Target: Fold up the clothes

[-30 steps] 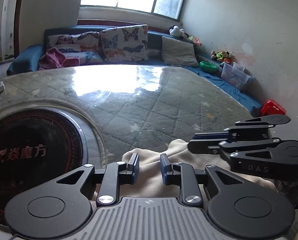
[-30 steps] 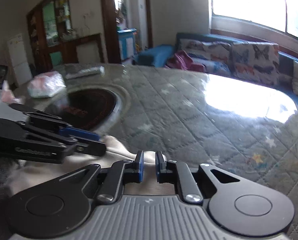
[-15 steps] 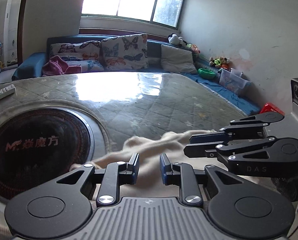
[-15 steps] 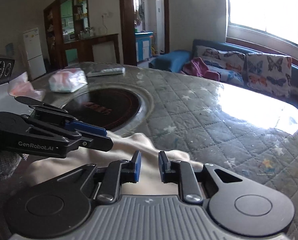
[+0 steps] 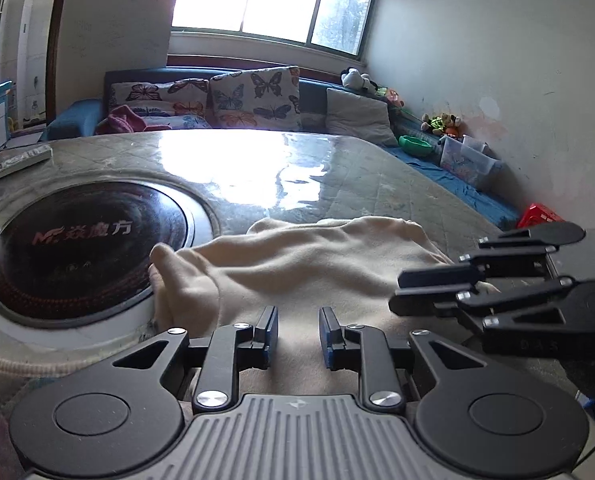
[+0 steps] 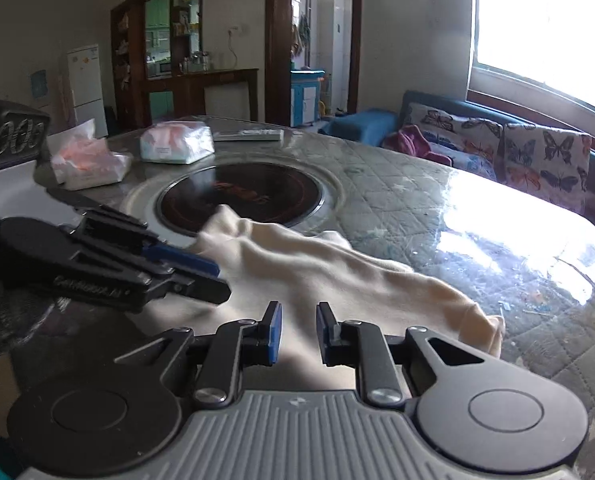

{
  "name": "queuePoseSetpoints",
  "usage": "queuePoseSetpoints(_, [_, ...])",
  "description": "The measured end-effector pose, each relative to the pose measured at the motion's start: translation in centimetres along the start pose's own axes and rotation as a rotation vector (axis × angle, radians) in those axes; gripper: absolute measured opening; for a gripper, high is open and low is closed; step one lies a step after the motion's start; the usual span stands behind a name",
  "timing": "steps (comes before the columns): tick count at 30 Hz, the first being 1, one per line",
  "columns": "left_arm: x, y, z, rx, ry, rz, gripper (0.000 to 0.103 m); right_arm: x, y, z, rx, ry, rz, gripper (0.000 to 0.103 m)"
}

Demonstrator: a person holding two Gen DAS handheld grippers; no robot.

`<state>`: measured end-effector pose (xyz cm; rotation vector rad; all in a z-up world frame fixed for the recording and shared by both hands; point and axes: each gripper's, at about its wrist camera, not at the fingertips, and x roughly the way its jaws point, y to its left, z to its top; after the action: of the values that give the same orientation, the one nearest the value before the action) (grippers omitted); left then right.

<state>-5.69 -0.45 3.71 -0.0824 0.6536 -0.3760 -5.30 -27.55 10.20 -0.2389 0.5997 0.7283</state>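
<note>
cream garment [image 5: 317, 264] is lying crumpled on the quilted table [image 5: 337, 168], on the near side, its left end lapping the rim of the dark round hob [image 5: 85, 248] set into the top. long axis is running left to right across both views: a rounded sleeve or cuff end is pointing left toward the hob, and in the right wrist view the other end [image 6: 477, 320] is tapering off right onto bare quilt. left gripper [image 5: 297, 332] is hanging just over the near edge of the cloth, fingers parted by a moderate gap, nothing between them; cloth is lying directly ahead and under the tips. right gripper [image 6: 297, 334] is doing the same beside it, also partly open and holding nothing, cloth showing through the gap. whether either is touching the fabric, cannot tell. each gripper is showing in the other's view, close alongside, both at the middle of the near hem rather than at the ends. judgement: the garment is not yet spread or folded; the next grasp is likely turning on the hem straight ahead, with the left gripper nearer the hob-side end and the right nearer the tapering end. risk: bunched layers, so a pinch may be taking more than one. tissue packs [image 6: 173, 144] and a remote [image 6: 249, 134] are sitting far left, well apart.
</note>
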Motion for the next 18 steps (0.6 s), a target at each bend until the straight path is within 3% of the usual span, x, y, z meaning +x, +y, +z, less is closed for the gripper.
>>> queuePoseSetpoints(4, [-0.4,0.1,-0.6,-0.015,-0.006,0.017,0.024,0.4,0.9,-1.4,-0.016,0.034,-0.007,0.018])
queuePoseSetpoints(9, [-1.5,0.1,-0.7,-0.018,-0.033,0.015,0.024,-1.4,1.3,-1.7,0.004,-0.013,-0.013,0.018])
queuePoseSetpoints(15, [-1.3,0.6,-1.5,-0.028,-0.023,0.04,0.025,-2.1,-0.2,-3.5,0.082,0.029,-0.044,0.018])
queuePoseSetpoints(18, [-1.4,0.8,-1.5,-0.032,-0.022,0.042,0.025,-3.3,-1.1,-3.7,0.125,0.0,-0.059,0.018])
